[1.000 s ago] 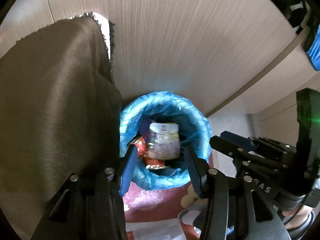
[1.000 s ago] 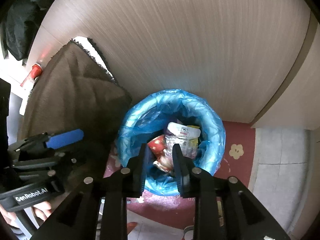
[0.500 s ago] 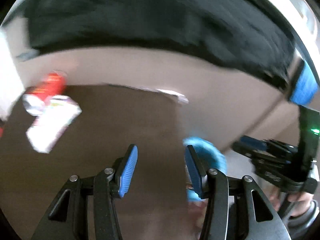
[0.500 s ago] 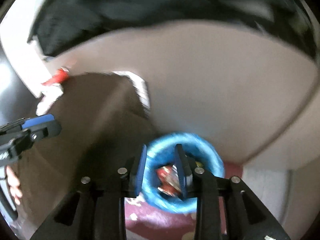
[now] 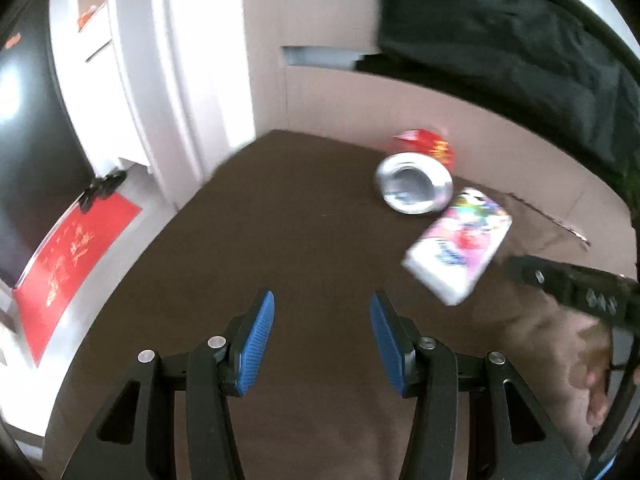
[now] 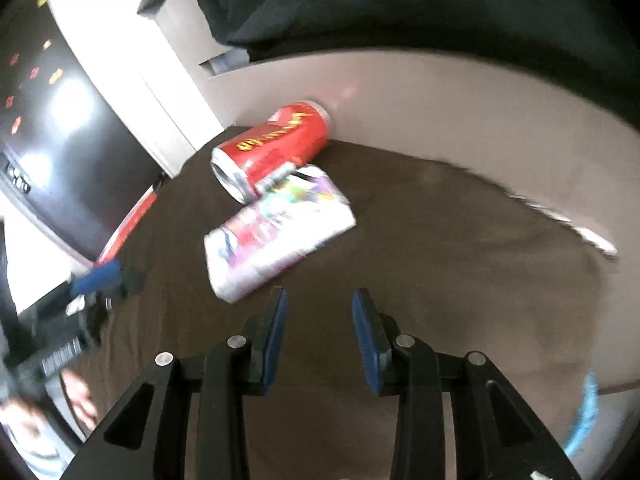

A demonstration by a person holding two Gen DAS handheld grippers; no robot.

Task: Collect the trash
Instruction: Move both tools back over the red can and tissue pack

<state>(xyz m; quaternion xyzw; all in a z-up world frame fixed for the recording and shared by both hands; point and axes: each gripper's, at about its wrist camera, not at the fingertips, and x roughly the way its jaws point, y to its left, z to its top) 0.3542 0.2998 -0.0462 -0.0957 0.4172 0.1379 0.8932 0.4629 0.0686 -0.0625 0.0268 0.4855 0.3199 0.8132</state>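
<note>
A red drink can [image 6: 276,148] lies on its side on a brown cloth-covered surface [image 6: 440,240], near the back wall. A white packet with a colourful print [image 6: 276,232] lies against it. Both also show in the left wrist view, the can [image 5: 416,176] with its silver end facing me and the packet [image 5: 460,244] to its right. My left gripper [image 5: 322,336] is open and empty above the cloth, left of the packet. My right gripper [image 6: 318,334] is open and empty, just in front of the packet. Each gripper shows at the edge of the other's view.
A black garment [image 6: 400,4] hangs over the beige wall behind the surface. A white door frame [image 5: 160,80] and a red paper sheet [image 5: 68,256] are at the left. A sliver of the blue bin liner [image 6: 584,416] shows at the lower right.
Both grippers have swung up and away from the blue-lined bin to face the cloth-covered surface. The right gripper's fingers have opened wider. The can and packet are now close in front.
</note>
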